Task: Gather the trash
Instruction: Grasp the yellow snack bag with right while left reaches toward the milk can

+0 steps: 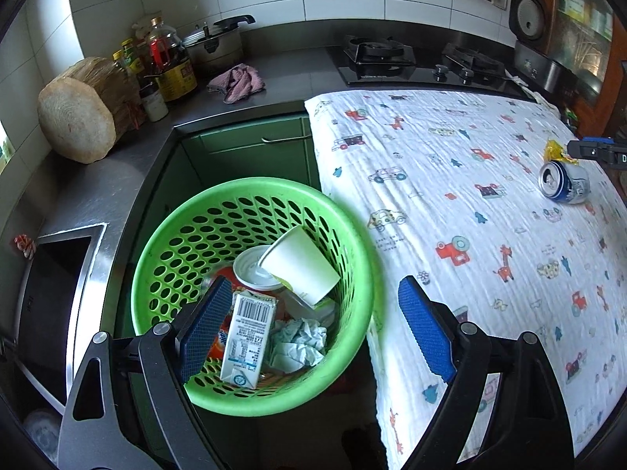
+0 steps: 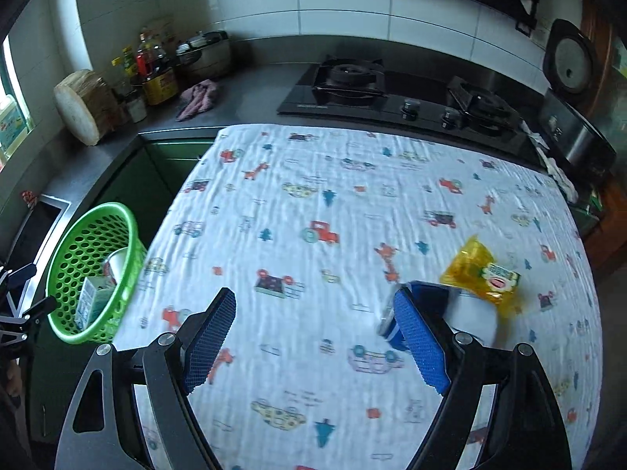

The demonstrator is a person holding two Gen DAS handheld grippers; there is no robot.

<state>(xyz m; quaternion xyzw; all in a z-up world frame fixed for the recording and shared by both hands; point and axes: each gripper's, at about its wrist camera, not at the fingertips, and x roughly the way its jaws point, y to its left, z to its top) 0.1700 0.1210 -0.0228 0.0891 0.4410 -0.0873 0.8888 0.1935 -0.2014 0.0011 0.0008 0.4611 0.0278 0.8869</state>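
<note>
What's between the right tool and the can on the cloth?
Nothing visible. The can lies on the cloth right beside the right tool, partly behind its right finger. The yellow wrapper sits just past it.

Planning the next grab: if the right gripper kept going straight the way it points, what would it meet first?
Probably the bare printed cloth: nothing lies between the right gripper's open jaws. The can sits just outside its right finger.
</note>
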